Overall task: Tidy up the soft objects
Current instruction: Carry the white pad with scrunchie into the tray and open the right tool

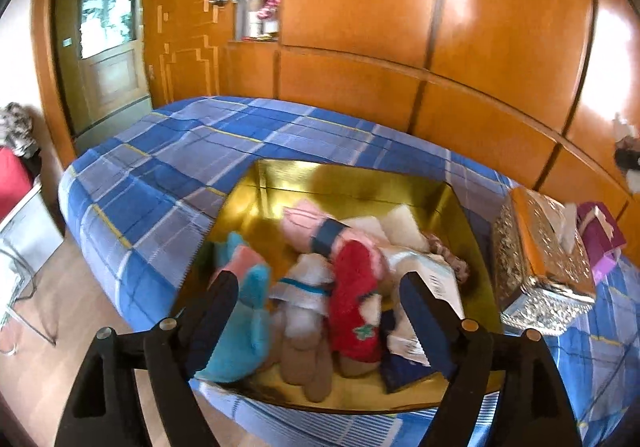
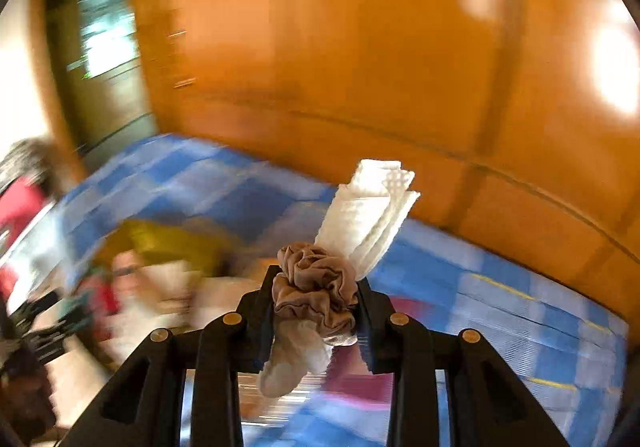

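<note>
Nearest the left wrist camera, the left gripper [image 1: 320,311] has its jaws spread wide with nothing pressed between them, poised above a gold box [image 1: 360,183] that sits on a bed [image 1: 168,151] covered in a blue plaid sheet. Directly beneath and between the jaws lie the soft toys packed into the near end of the box: a turquoise plush [image 1: 248,331] against the left finger, a white and tan plush [image 1: 304,311] in the middle, and a red plush [image 1: 356,307] with a green mark just right of it. Behind these a pink plush with a dark band [image 1: 316,227] lies across the box, with white folded cloths [image 1: 400,227] beside it toward the far right corner. To the right of the box, still on the bed, stands a silver patterned tissue box [image 1: 536,267], and beyond that a purple bag [image 1: 600,239]. In the right wrist view, heavily blurred, the right gripper [image 2: 316,307] has its jaws closed narrowly on a brown scrunchie [image 2: 316,287] wrapped around a rolled white cloth [image 2: 368,215], which sticks out past the fingertips, lifted clear above the bed. Farther back in both views, glossy orange wooden wardrobe panels [image 1: 400,7] fill the wall, with a door [image 1: 108,39] at the left.
</note>
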The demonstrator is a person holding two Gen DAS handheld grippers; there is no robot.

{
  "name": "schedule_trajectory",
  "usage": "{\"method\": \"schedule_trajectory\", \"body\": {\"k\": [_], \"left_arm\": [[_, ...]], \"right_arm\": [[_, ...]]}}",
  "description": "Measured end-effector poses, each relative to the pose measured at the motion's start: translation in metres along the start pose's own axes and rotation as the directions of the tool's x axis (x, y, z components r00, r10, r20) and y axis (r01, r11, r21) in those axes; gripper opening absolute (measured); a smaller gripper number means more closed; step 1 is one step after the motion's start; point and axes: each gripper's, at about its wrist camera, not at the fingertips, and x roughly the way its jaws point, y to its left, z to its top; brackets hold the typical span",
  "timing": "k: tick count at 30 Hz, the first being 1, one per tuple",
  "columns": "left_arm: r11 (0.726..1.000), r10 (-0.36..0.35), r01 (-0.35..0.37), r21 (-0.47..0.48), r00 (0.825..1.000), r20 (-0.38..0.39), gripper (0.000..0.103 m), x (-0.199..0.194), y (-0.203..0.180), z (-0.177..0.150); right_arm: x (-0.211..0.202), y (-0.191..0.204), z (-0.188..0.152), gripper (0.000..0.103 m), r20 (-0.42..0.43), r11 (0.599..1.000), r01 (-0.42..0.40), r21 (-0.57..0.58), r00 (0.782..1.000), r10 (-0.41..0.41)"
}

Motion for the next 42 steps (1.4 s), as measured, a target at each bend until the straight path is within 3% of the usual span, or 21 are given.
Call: {"method": "schedule_trajectory", "body": {"k": [4, 8, 11, 16, 18, 24, 25, 26, 27, 35, 42], "left_arm": [[0.999, 0.026, -0.025, -0.04, 1.0, 0.01, 0.088, -0.004, 0.018, 0.001], [0.996, 0.044, -0.042, -0.077, 0.999, 0.025, 0.093, -0.006, 0.029, 0.002], [0.993, 0.074, -0.07, -0.091, 0.996, 0.04, 0.101, -0.008, 0.034, 0.002], [0.988, 0.103, -0.099, -0.122, 0.994, 0.032, 0.102, -0.006, 0.045, 0.005], [0.987, 0.099, -0.094, -0.129, 0.995, 0.032, 0.103, -0.006, 0.047, 0.005], [0.988, 0.112, -0.108, -0.108, 0.993, 0.036, 0.103, -0.007, 0.04, 0.005], [0.989, 0.114, -0.11, -0.101, 0.993, 0.037, 0.103, -0.008, 0.037, 0.005], [0.989, 0.116, -0.112, -0.095, 0.993, 0.039, 0.103, -0.008, 0.035, 0.004], [0.99, 0.118, -0.114, -0.088, 0.992, 0.042, 0.103, -0.01, 0.033, 0.004], [0.992, 0.115, -0.111, -0.058, 0.991, 0.072, 0.103, -0.021, 0.014, 0.002], [0.995, 0.093, -0.091, -0.028, 0.992, 0.086, 0.103, -0.031, -0.01, -0.005]], "right_arm": [[0.052, 0.085, -0.016, 0.033, -0.092, 0.983, -0.172, -0.068, 0.982, 0.165], [0.099, 0.143, -0.028, 0.033, -0.15, 0.962, -0.266, -0.062, 0.955, 0.255], [0.134, 0.175, -0.037, 0.033, -0.195, 0.957, -0.284, -0.067, 0.944, 0.266], [0.178, 0.187, -0.045, 0.038, -0.227, 0.971, -0.209, -0.117, 0.957, 0.178], [0.178, 0.181, -0.046, 0.044, -0.222, 0.971, -0.211, -0.11, 0.958, 0.183], [0.159, 0.168, -0.049, 0.046, -0.18, 0.976, -0.208, -0.07, 0.965, 0.193], [0.154, 0.169, -0.049, 0.05, -0.162, 0.978, -0.196, -0.072, 0.97, 0.183], [0.15, 0.168, -0.049, 0.069, -0.148, 0.98, -0.185, -0.074, 0.974, 0.173], [0.142, 0.166, -0.049, 0.08, -0.123, 0.981, -0.18, -0.073, 0.978, 0.17], [0.087, 0.148, -0.058, 0.08, 0.037, 0.999, -0.029, -0.045, 0.999, 0.03], [0.047, 0.126, -0.085, 0.08, 0.129, 0.983, 0.171, 0.063, 0.976, -0.178]]}}
